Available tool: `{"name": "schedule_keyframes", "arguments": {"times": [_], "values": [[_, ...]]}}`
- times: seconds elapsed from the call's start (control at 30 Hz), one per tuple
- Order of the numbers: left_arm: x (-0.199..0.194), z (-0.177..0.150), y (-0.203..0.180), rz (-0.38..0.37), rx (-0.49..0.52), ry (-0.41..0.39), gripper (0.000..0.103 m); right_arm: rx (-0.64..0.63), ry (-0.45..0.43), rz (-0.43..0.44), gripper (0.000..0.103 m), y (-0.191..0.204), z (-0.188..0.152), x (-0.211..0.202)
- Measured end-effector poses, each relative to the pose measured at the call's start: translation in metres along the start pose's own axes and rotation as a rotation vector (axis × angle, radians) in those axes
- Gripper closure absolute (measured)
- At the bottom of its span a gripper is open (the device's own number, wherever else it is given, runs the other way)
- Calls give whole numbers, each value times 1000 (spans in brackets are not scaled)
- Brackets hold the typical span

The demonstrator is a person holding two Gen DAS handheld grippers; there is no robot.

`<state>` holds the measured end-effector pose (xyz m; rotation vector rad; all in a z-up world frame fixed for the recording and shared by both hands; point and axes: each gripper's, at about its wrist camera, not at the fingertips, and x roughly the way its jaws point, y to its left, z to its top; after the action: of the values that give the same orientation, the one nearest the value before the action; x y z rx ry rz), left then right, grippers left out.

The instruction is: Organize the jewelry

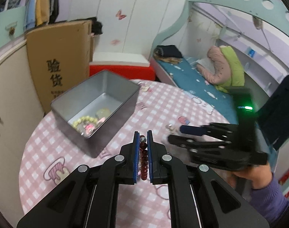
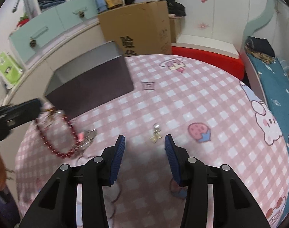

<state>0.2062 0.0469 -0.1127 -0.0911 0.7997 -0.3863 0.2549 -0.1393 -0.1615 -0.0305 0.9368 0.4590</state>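
Now we pinch the dark red bead bracelet [image 1: 143, 154] in our left gripper [image 1: 143, 133] just beside the metal tin [image 1: 125, 112], while our right gripper [image 2: 144, 139] stands spread above a small earring [image 2: 155, 134], farther from the tin.

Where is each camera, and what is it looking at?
Left wrist: sits on the left gripper, looking down its fingers at the red bead bracelet it grips, the tin box and the bed; a hand holds the right gripper.
Right wrist: sits on the right gripper, open above a small charm; the left gripper enters at left.
Both show the box, bracelet and pink checked tablecloth.
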Motion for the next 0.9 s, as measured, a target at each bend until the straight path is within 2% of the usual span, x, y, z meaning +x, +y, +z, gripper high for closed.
{"name": "schedule_keyframes", "arguments": {"times": [0.17,0.3,0.57,0.67,0.9], "values": [[-11,-6,2,0,6,-2,95,-22,-9,-35,60,6,-1,-5],[-28,-18,8,25,13,-3,95,-50,-1,31,60,19,-5,-10],[-50,-46,24,55,-20,6,95,-148,50,76,60,56,-13,3],[-51,-51,33,76,-36,14,95,-181,55,82,60,72,-14,3],[-48,-56,41,59,-60,29,95,-210,58,76,60,90,-14,9]]}}
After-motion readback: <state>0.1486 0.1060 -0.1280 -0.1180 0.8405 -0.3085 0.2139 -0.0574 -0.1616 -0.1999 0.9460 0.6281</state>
